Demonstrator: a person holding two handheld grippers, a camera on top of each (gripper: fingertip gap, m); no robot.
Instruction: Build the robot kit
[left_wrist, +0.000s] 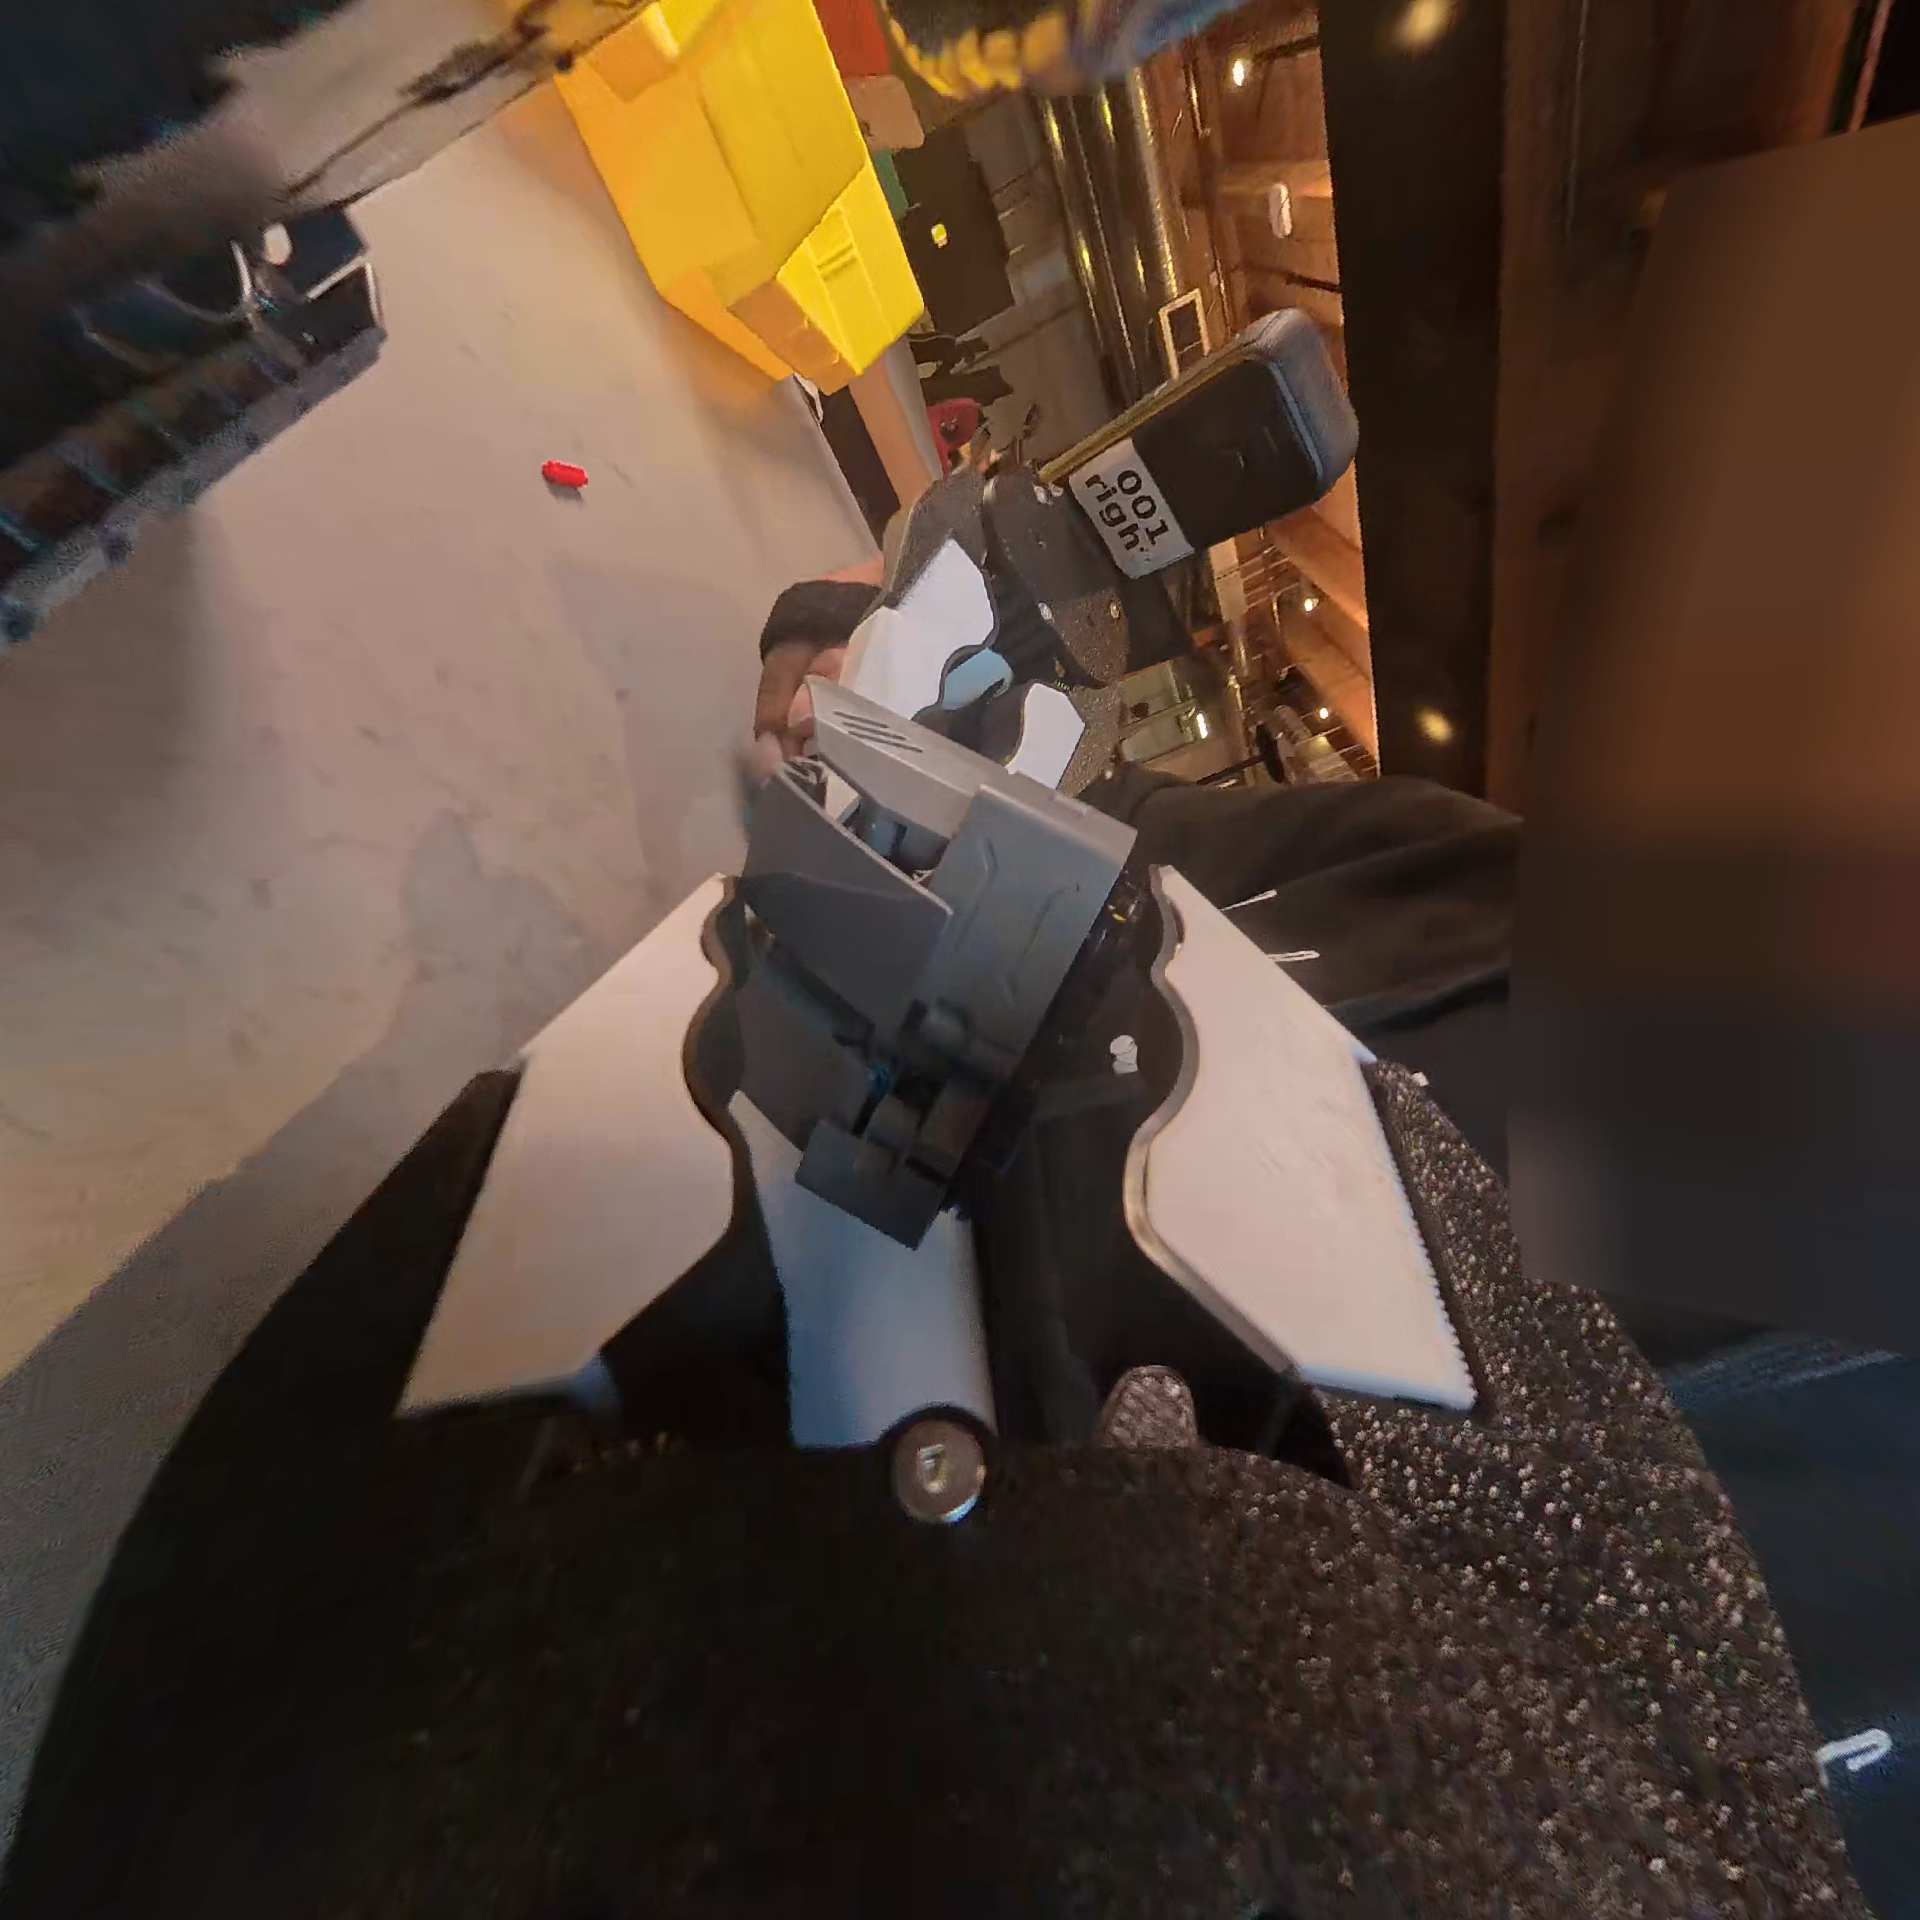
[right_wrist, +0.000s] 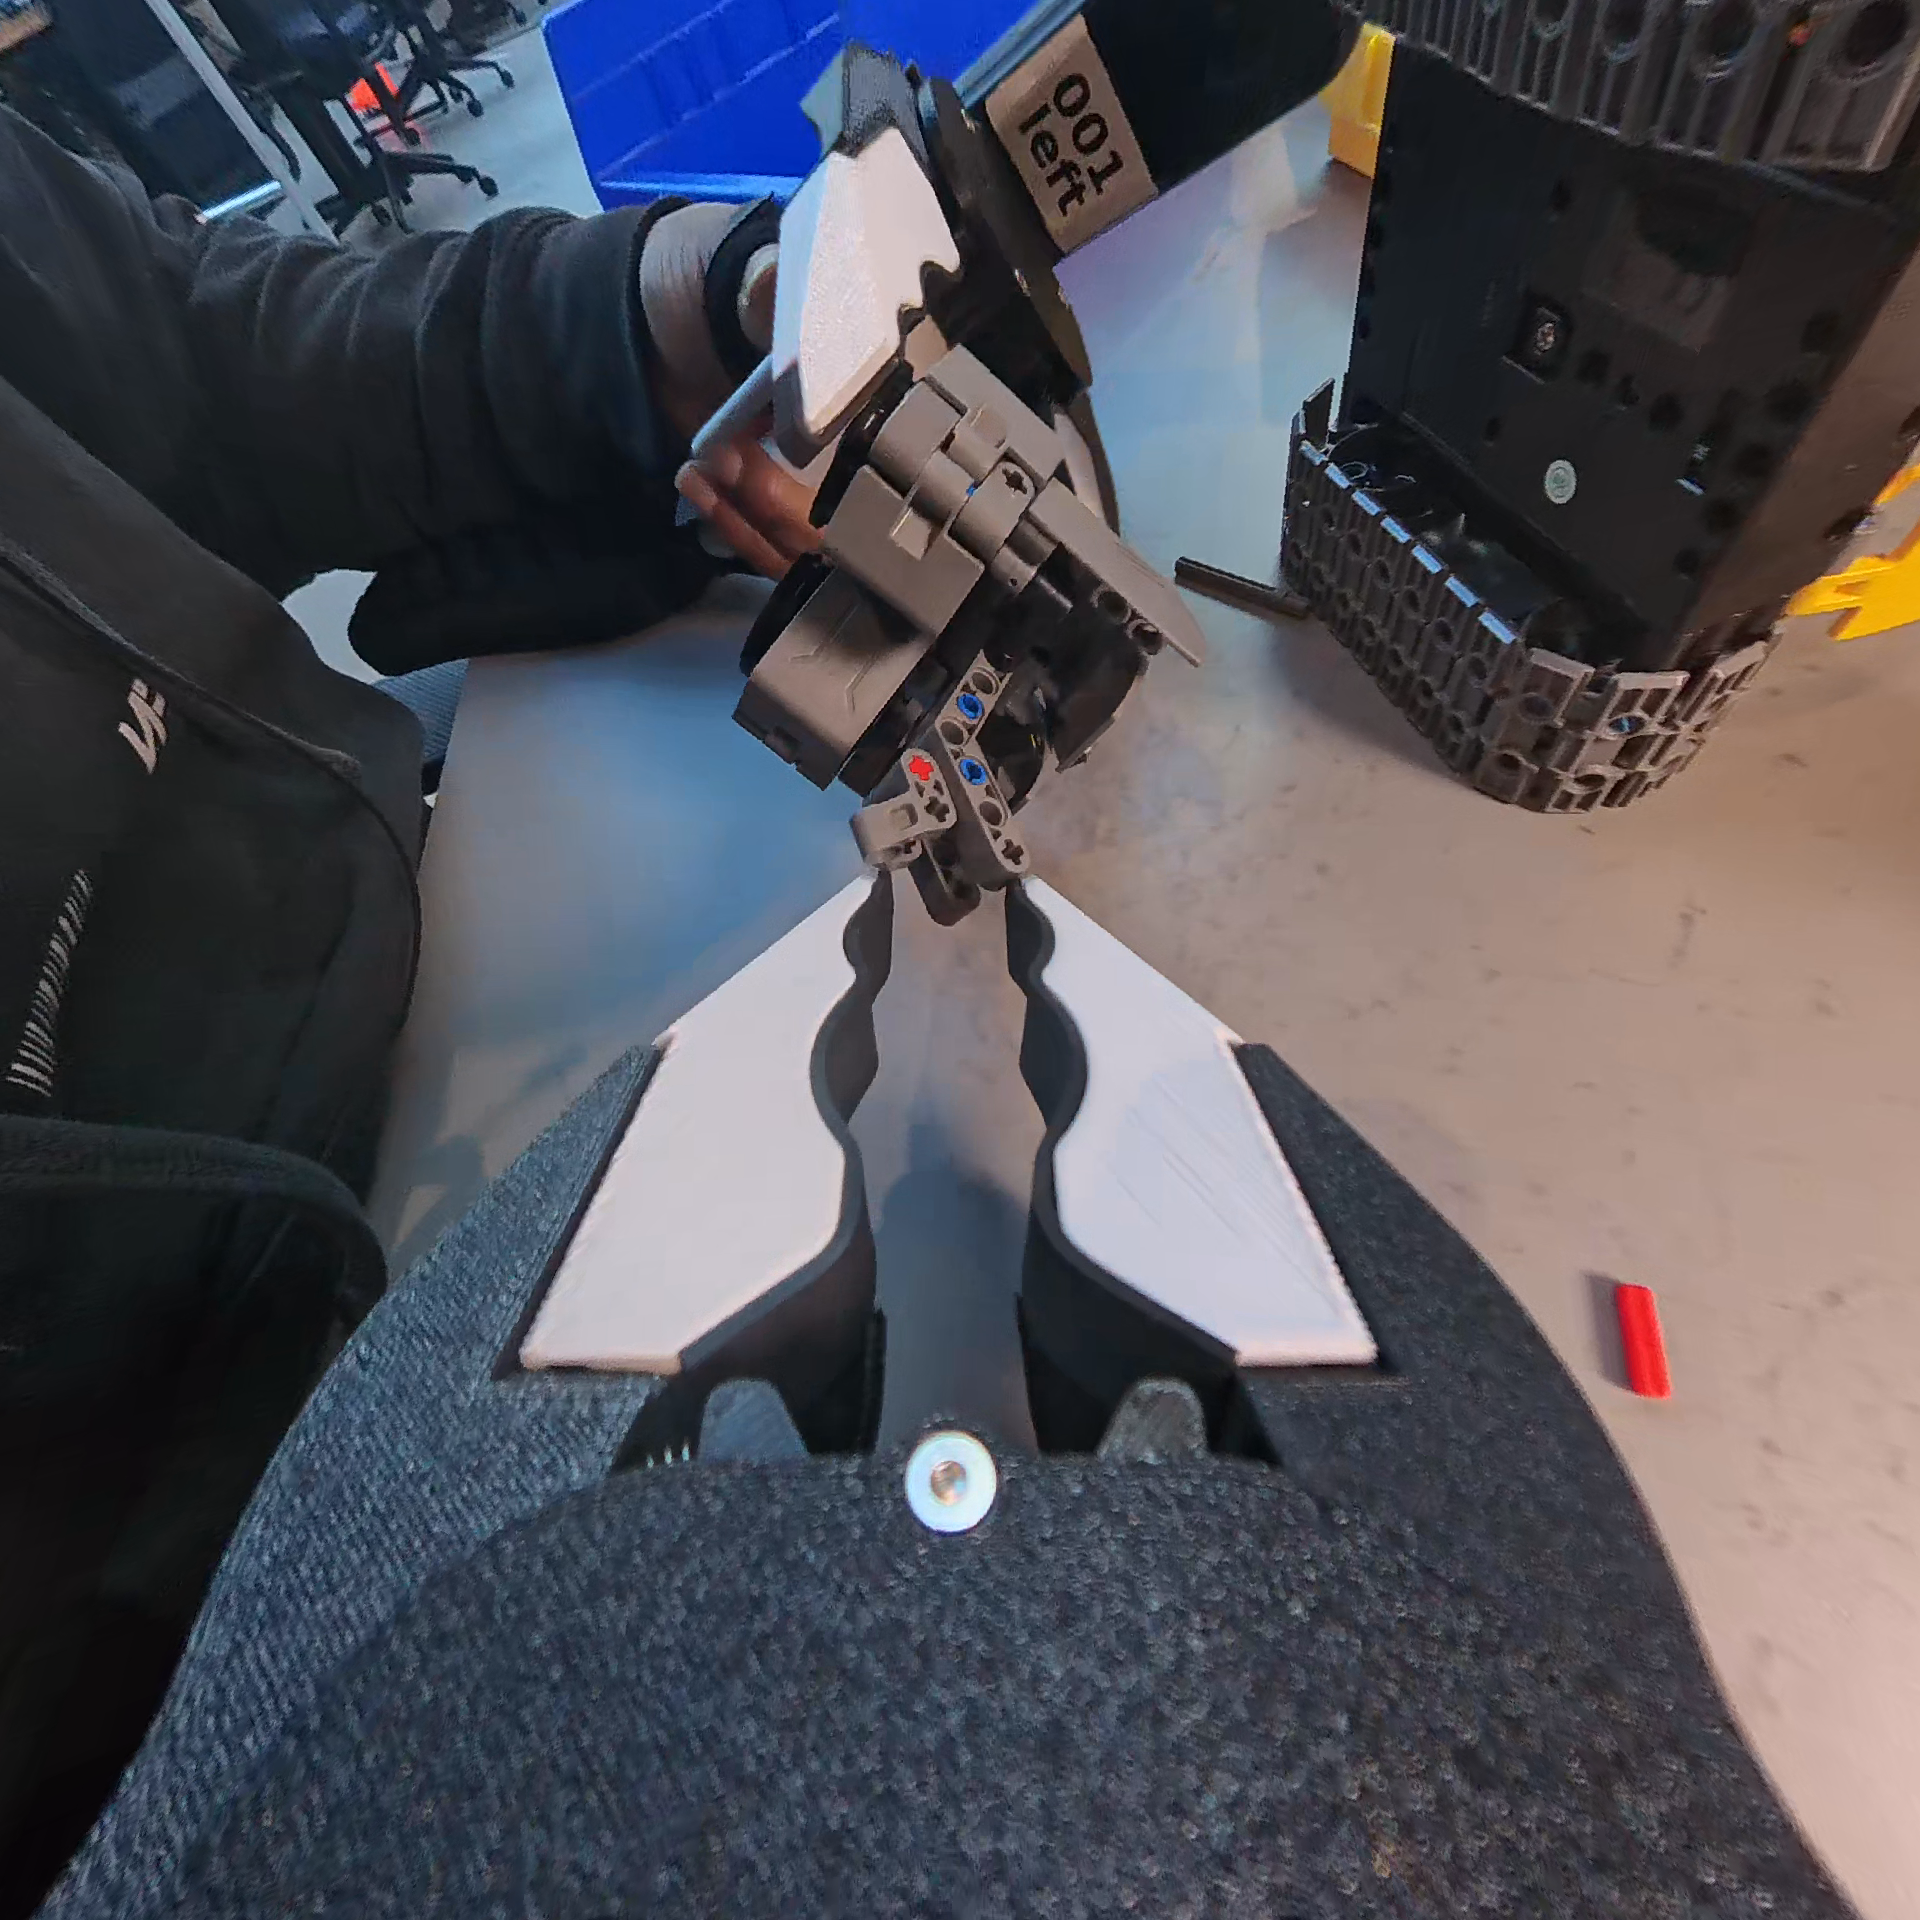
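- Right gripper (right_wrist: 951, 894) pinches its white fingertips on the thin gray beam at the bottom of the gray brick model (right_wrist: 935, 613).
- Left gripper (left_wrist: 935, 914) is closed around the model's blocky middle, held above the table (right_wrist: 1351, 1039).
- It looks light, hard and snap-together; pieces may pop off.
- Red pin (right_wrist: 1642, 1338) lies right of the right gripper; a black tracked model (right_wrist: 1558, 540) sits beyond.

white label (left_wrist: 1127, 516) on the right gripper (left_wrist: 982, 675) body: black print, sharp and readable from here | pale label (right_wrist: 1070, 145) on the left gripper (right_wrist: 925, 436): same black print, readable | black bag (right_wrist: 208, 831): white lettering, cut off, can't make it out
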